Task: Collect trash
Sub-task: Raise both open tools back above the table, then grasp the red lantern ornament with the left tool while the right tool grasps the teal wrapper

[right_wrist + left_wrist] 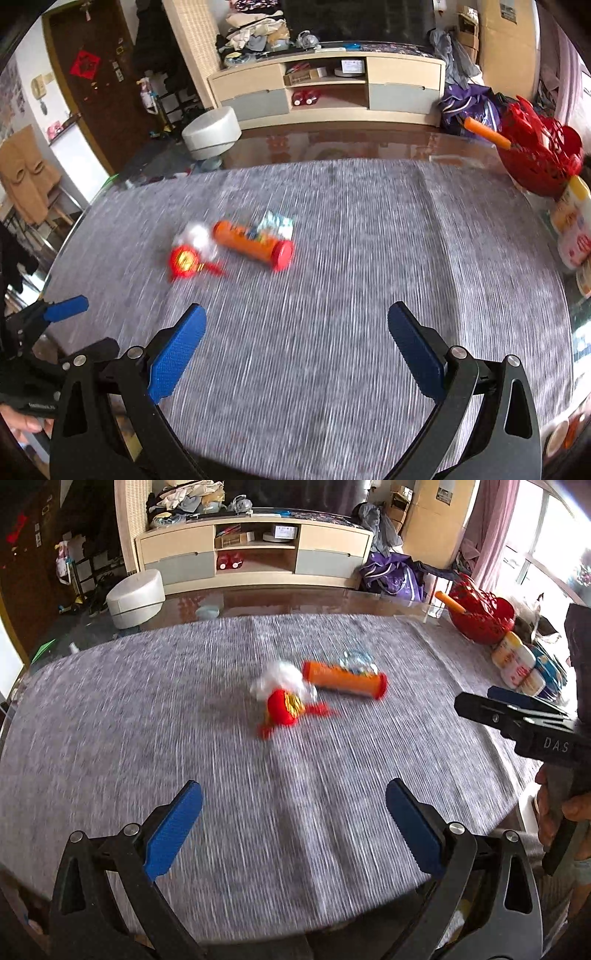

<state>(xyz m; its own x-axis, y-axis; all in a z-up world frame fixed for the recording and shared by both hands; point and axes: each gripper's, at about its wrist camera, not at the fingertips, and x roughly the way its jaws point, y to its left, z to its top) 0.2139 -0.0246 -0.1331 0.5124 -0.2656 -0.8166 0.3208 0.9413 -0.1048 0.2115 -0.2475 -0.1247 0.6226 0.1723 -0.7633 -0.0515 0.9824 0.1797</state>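
Note:
An orange tube with a red cap (345,679) (253,245) lies on its side mid-table on the grey cloth. A crumpled foil wrapper (356,661) (277,225) lies behind it. A red and gold ornament with white wrap (282,707) (186,258) lies just left of the tube. My left gripper (293,801) is open and empty, short of the pile. My right gripper (295,321) is open and empty, nearer the table's front; it also shows in the left wrist view (476,701). Both views are motion-blurred.
A red basket (480,616) (539,158) with an orange stick stands at the far right of the table. Bottles (517,664) (572,225) stand beside it at the right edge. A white stool (135,598) and a cabinet (255,554) lie beyond the table.

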